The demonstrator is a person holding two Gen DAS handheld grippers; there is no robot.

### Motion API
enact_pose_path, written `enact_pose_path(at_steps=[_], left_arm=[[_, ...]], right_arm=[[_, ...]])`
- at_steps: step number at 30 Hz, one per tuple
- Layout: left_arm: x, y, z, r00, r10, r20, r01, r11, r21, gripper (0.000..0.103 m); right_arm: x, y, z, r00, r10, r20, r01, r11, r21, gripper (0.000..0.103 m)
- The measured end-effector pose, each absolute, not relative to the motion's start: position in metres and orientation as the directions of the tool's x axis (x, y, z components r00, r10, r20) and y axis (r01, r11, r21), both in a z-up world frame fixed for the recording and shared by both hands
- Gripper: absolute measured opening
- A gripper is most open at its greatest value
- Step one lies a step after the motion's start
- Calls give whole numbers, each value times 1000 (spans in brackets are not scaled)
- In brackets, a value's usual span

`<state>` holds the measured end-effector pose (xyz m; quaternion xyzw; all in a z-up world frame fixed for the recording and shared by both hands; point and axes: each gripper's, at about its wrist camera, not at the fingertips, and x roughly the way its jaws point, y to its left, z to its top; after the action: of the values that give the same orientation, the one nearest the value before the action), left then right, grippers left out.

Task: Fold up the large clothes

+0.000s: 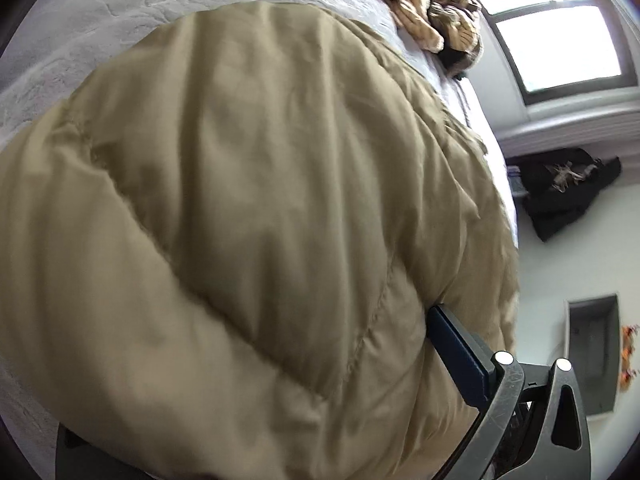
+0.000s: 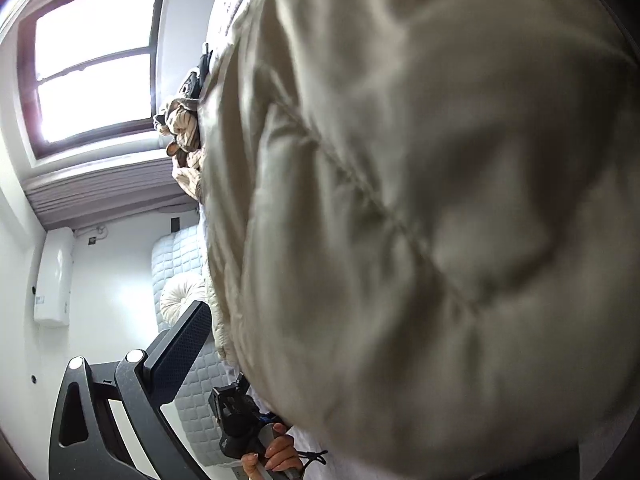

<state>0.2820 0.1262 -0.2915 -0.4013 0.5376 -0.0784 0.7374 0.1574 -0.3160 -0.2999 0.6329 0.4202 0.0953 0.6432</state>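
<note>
A large beige padded jacket (image 1: 260,208) fills the left wrist view, lying over a grey-white bed cover (image 1: 80,24). One blue finger pad (image 1: 460,352) of my left gripper presses against the jacket; the other finger is hidden under the fabric. In the right wrist view the same jacket (image 2: 420,220) hangs close to the lens. One blue finger pad (image 2: 180,352) of my right gripper shows beside the jacket's edge; the other finger is covered by fabric. The left gripper (image 2: 240,416) in a hand shows below the jacket.
A pile of tan and brown clothes (image 1: 432,8) lies at the far end of the bed, also in the right wrist view (image 2: 184,136). A window (image 2: 96,56), white wall, dark hanging garment (image 1: 568,192) and quilted pillows (image 2: 180,264) surround the bed.
</note>
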Motion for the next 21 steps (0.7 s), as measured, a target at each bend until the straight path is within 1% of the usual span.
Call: enact_pose_path(at_steps=[1, 2, 3, 4, 5, 6, 7, 8, 11, 15, 21], left_arm=[[283, 125, -289, 414, -538, -735, -318, 671, -670, 83], [286, 125, -286, 417, -545, -727, -305, 669, -677, 59], [289, 123, -283, 416, -559, -717, -294, 664, -688, 43], [292, 120, -279, 417, -571, -707, -279, 660, -698, 38], [295, 116, -273, 419, -579, -700, -251, 667, -702, 29], [296, 116, -268, 419, -581, -698, -229, 676, -700, 25], [298, 113, -259, 420, -577, -700, -195, 697, -691, 24], [299, 111, -252, 423, -573, -702, -170, 711, -683, 22], [300, 104, -227, 434, -570, -698, -89, 744, -662, 22], [287, 109, -198, 428, -596, -679, -8, 749, -663, 22], [246, 122, -171, 352, -640, -683, 70, 746, -662, 22]], right_arm=[[158, -315, -302, 630, 650, -424, 417, 177, 891, 103], [156, -315, -303, 633, 645, -429, 427, 171, 888, 101], [154, -315, -303, 633, 642, -433, 437, 166, 884, 99], [152, -316, -302, 629, 640, -440, 449, 163, 879, 85], [149, -317, -303, 621, 641, -452, 468, 160, 869, 63], [146, -319, -304, 613, 644, -458, 484, 153, 862, 56], [143, -321, -304, 617, 644, -452, 484, 142, 864, 45], [140, -322, -302, 630, 640, -439, 474, 131, 871, 36], [131, -323, -292, 649, 636, -418, 440, 134, 888, 27], [112, -326, -273, 659, 645, -386, 390, 145, 909, 23], [60, -327, -251, 640, 664, -387, 378, 167, 911, 23]])
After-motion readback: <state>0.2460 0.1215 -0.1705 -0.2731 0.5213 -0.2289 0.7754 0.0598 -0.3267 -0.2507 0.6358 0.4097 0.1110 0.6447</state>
